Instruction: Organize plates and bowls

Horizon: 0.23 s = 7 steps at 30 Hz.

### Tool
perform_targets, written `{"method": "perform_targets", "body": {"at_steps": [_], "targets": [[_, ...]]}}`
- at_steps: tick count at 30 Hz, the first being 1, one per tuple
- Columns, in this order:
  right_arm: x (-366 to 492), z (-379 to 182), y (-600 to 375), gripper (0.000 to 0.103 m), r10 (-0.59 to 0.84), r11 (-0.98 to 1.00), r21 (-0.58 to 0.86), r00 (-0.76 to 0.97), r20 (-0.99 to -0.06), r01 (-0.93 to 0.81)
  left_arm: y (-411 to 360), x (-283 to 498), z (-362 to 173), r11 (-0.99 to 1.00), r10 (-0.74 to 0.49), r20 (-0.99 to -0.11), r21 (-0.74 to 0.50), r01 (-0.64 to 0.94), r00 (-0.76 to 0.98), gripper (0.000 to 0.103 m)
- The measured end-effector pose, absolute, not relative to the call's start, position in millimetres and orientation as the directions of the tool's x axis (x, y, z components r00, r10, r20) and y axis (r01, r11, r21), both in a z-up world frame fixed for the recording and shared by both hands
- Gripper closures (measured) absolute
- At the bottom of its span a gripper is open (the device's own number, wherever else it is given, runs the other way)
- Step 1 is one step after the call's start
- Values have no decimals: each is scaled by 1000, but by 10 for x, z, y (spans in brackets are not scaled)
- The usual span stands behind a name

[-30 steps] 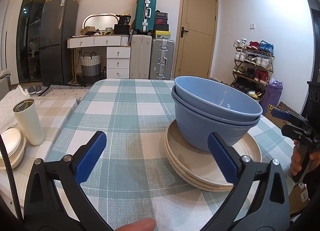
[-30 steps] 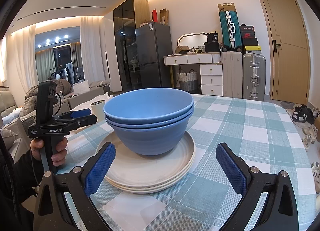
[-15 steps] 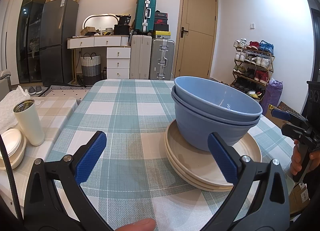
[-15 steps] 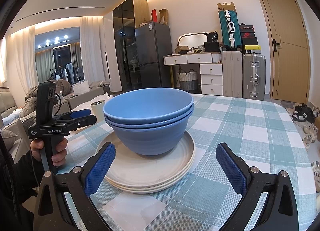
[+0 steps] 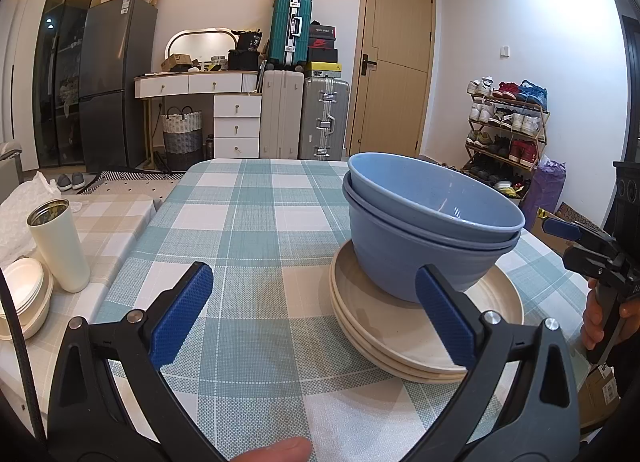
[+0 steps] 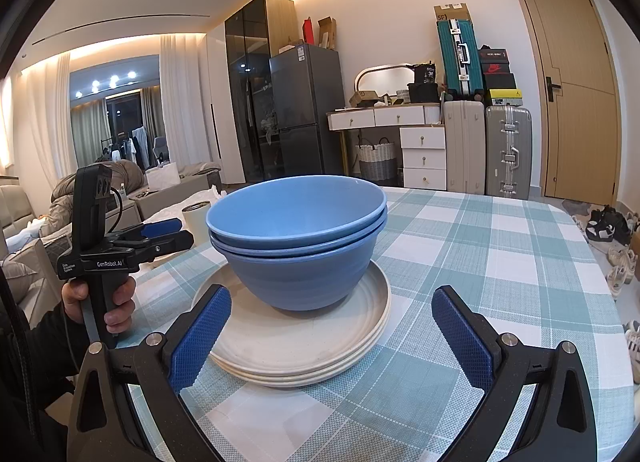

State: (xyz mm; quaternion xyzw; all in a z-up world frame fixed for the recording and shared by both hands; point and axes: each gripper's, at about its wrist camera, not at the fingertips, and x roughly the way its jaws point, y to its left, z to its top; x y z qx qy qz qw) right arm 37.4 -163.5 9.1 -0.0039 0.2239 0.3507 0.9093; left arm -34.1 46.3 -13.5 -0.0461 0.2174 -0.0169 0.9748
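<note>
Two nested blue bowls (image 5: pixel 428 230) (image 6: pixel 300 250) stand on a stack of three cream plates (image 5: pixel 400 342) (image 6: pixel 304 346) on the checked tablecloth (image 5: pixel 256 246). My left gripper (image 5: pixel 316 302) is open and empty, low over the table, with the stack just past its right finger. My right gripper (image 6: pixel 332 326) is open and empty, facing the stack from the other side, its left finger over the plates' near rim. Each gripper shows in the other's view, the right one (image 5: pixel 592 246) and the left one (image 6: pixel 152 238).
A cream tumbler (image 5: pixel 60 246) and stacked white bowls (image 5: pixel 24 298) stand on a lower beige-checked surface to the left. Beyond the table are a dresser (image 5: pixel 216 110), suitcases (image 5: pixel 304 114), a fridge (image 5: pixel 112 78), a door and a shoe rack (image 5: pixel 504 130).
</note>
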Motion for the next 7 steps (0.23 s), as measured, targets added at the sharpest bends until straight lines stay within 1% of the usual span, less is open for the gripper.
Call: {"method": "perform_targets", "body": {"at_steps": [7], "targets": [[380,95,-1644,1,636,754,150,654,-410,-639,471,-341,-123,995,-51,-418,-97,12,907,2]]}}
